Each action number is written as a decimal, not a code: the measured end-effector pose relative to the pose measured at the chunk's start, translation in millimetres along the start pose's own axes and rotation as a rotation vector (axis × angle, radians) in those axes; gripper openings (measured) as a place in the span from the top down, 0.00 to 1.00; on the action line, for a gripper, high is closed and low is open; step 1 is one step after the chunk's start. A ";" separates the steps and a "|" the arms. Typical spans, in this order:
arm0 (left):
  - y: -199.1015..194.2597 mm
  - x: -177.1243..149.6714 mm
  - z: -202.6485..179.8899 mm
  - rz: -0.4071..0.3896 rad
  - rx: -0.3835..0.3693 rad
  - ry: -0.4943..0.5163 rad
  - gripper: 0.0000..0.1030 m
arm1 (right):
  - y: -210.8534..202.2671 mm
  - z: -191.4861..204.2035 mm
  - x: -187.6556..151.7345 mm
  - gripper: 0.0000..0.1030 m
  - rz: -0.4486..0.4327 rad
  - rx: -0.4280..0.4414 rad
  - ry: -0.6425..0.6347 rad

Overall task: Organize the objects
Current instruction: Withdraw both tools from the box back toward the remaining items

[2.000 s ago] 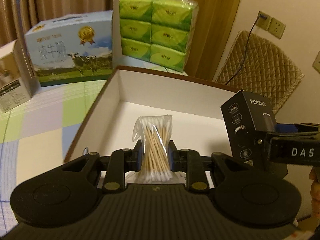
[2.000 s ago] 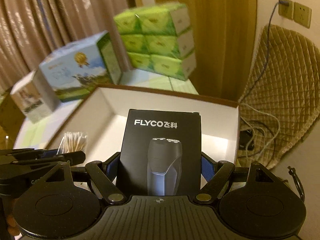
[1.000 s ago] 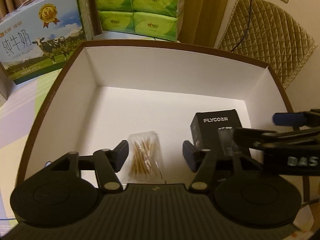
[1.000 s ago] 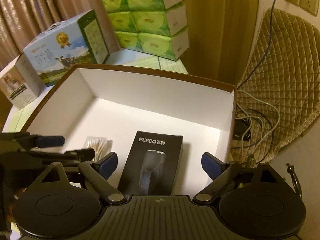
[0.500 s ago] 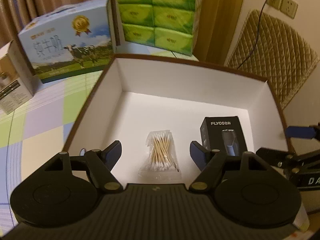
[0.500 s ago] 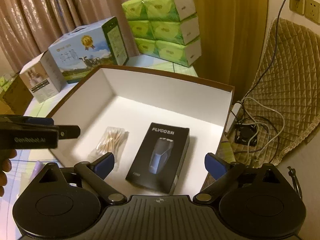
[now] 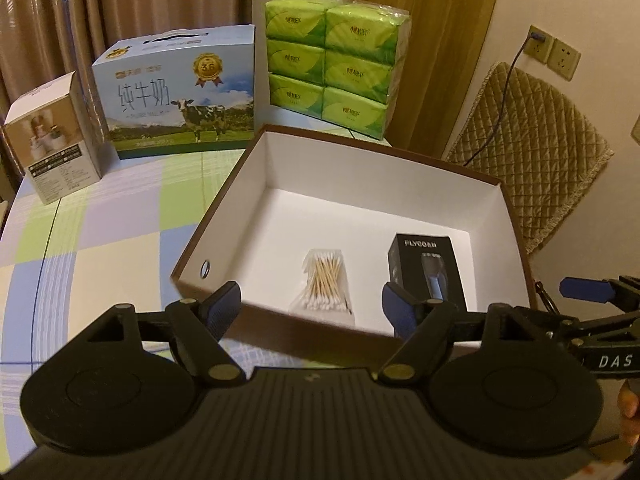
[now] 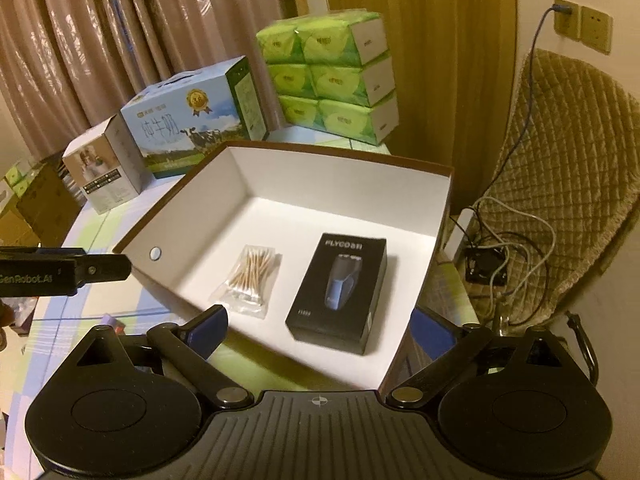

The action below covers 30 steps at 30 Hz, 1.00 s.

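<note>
The bag of cotton swabs [image 7: 326, 284] and the black shaver box [image 8: 338, 290] are seen lying side by side in the open white box [image 8: 340, 184] on the desk [image 7: 100, 232]. The left tongs [image 7: 310, 306] are opening, nothing between them; the right tongs [image 8: 320, 326] are spread and empty.

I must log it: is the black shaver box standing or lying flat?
Lying flat: the shaver box rests face-up on the floor of the open box, beside the cotton swabs.

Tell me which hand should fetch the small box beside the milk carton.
Left. The small box stands at the table's left end, on the left gripper's side; its fingers are opening, nothing between them. The right gripper would have to reach across.
</note>
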<state>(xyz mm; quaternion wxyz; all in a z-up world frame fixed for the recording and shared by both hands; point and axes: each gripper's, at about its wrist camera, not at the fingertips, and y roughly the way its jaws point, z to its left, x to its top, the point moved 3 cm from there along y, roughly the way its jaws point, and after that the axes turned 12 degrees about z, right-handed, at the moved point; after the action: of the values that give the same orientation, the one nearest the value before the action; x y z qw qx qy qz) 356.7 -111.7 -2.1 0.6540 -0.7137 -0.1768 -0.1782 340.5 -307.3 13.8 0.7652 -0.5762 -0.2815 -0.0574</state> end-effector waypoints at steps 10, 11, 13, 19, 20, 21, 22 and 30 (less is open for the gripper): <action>-34.5 -42.1 26.7 -0.011 -0.024 -0.004 0.28 | -16.8 31.6 -34.0 0.07 0.006 -0.012 -0.008; -36.9 -46.0 29.7 -0.011 -0.024 -0.007 0.28 | -17.0 34.5 -36.8 0.07 0.008 -0.011 -0.010; -42.7 -55.4 37.4 -0.012 -0.024 -0.016 0.28 | -18.1 40.0 -42.3 0.07 0.012 -0.008 -0.013; -57.3 -82.3 59.6 -0.012 -0.015 -0.048 0.28 | -14.6 55.9 -54.8 0.07 0.032 0.007 -0.033; -59.3 -86.7 63.4 -0.011 -0.013 -0.056 0.28 | -13.6 58.7 -56.7 0.07 0.036 0.011 -0.038; -61.1 -90.3 66.8 -0.010 -0.010 -0.063 0.28 | -11.6 61.7 -57.7 0.07 0.042 0.015 -0.045; -63.2 -94.7 70.7 -0.009 -0.007 -0.071 0.28 | -9.9 65.6 -59.5 0.07 0.047 0.020 -0.053; -73.7 -127.4 103.0 0.014 0.030 -0.142 0.28 | 8.4 94.0 -69.8 0.07 0.096 0.064 -0.102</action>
<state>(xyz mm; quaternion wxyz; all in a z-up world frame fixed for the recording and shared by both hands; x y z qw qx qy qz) 211.9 -5.5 -8.1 0.6516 -0.7159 -0.2202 -0.1199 251.4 -235.1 -11.3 0.7698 -0.5664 -0.2939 0.0180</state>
